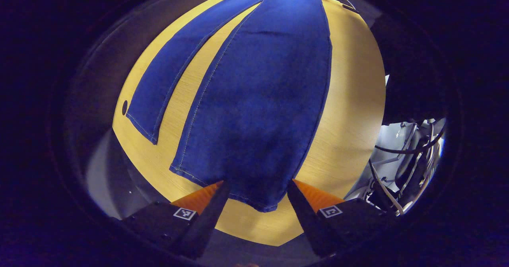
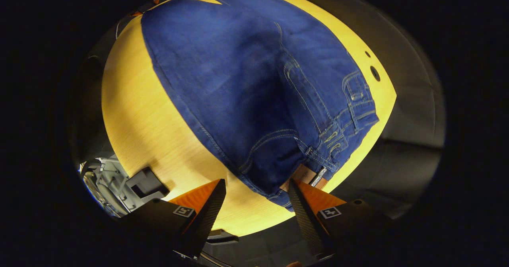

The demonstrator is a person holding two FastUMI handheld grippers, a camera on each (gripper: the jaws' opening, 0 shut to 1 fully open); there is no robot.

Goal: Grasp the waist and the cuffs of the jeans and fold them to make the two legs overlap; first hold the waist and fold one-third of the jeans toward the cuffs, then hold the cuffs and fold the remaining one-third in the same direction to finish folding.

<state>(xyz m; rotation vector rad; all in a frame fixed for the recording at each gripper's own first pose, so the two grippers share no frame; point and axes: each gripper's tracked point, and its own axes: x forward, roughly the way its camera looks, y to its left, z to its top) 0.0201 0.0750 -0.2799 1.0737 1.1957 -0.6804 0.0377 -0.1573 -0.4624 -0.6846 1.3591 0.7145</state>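
Blue jeans [image 1: 262,100] lie flat on a yellow wooden table [image 1: 354,100], with the two legs spread apart. In the left gripper view the near leg's cuff [image 1: 238,183] reaches in between my left gripper's [image 1: 256,197] fingers, which stand wide open just above it. The other leg [image 1: 171,80] lies off to the left. In the right gripper view the waist [image 2: 342,131] with its belt loops and brown leather patch [image 2: 304,175] lies near the table edge. My right gripper [image 2: 256,195] is open with the waist corner between its fingers.
Small round holes [image 2: 374,73] mark the table near the waist, and another hole [image 1: 124,107] sits by the far cuff. Grey equipment with cables [image 1: 409,159] stands beyond the table edge. A dark box [image 2: 145,183] sits at the table's edge.
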